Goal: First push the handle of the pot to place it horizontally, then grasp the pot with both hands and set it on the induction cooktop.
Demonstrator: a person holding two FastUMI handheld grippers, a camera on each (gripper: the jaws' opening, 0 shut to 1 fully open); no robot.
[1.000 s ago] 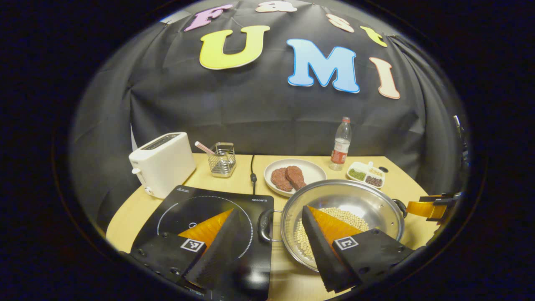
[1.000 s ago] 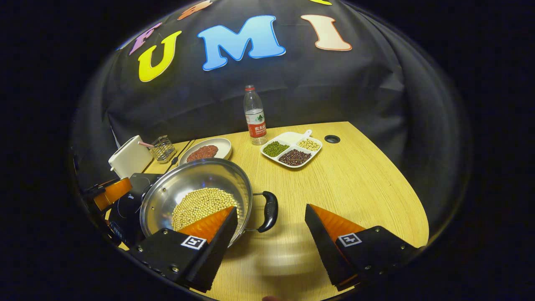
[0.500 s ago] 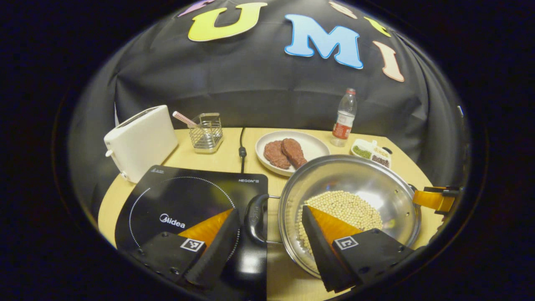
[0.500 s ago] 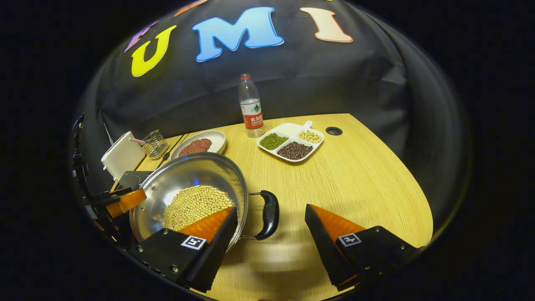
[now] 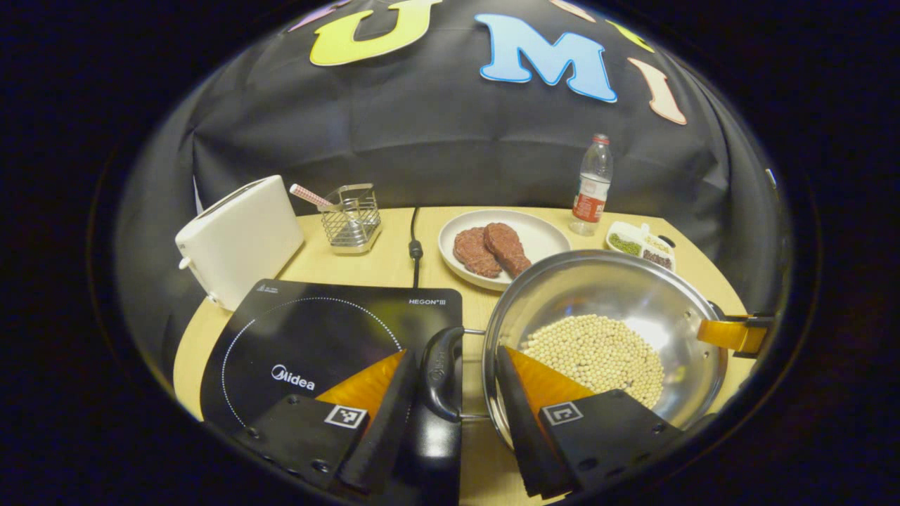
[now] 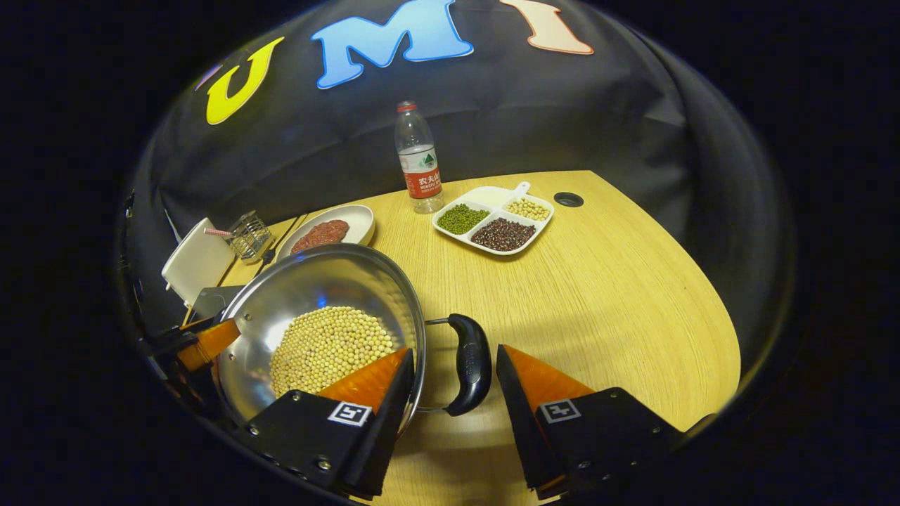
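- Left gripper (image 5: 453,393), left gripper view: fingers straddle the pot's left handle (image 5: 439,372); gaps show on both sides of it, so jaws parted, not clamped.
- Right gripper (image 6: 453,383), right gripper view: fingers either side of the pot's right handle (image 6: 470,364); left finger overlaps the pot rim, right finger stands apart from the handle; loosened, nothing pinched.
- Pot (image 5: 605,302): steel, shallow, soybeans (image 5: 598,355) in the bottom. Sits on the wooden table (image 6: 619,295), just at 3 o'clock of the induction cooktop (image 5: 316,337), not on it.
- Cooktop: black glass, white ring; writing reads "Midea" near its front and "HEGON III" at its 1 o'clock corner. Small logo at its 11 o'clock corner too tiny to read.
- Other gripper's tip shows at the pot's far rim in each view.
- Toaster (image 5: 239,239) at 11 o'clock of the cooktop, wire holder (image 5: 351,218) with a straw beside it.
- Plate (image 5: 534,235) with two meat patties at 12 o'clock of the pot.
- Water bottle (image 6: 418,158), red label, print not legible enough.
- Divided dish (image 6: 496,225) of green, red and pale beans at 1 o'clock of the pot.
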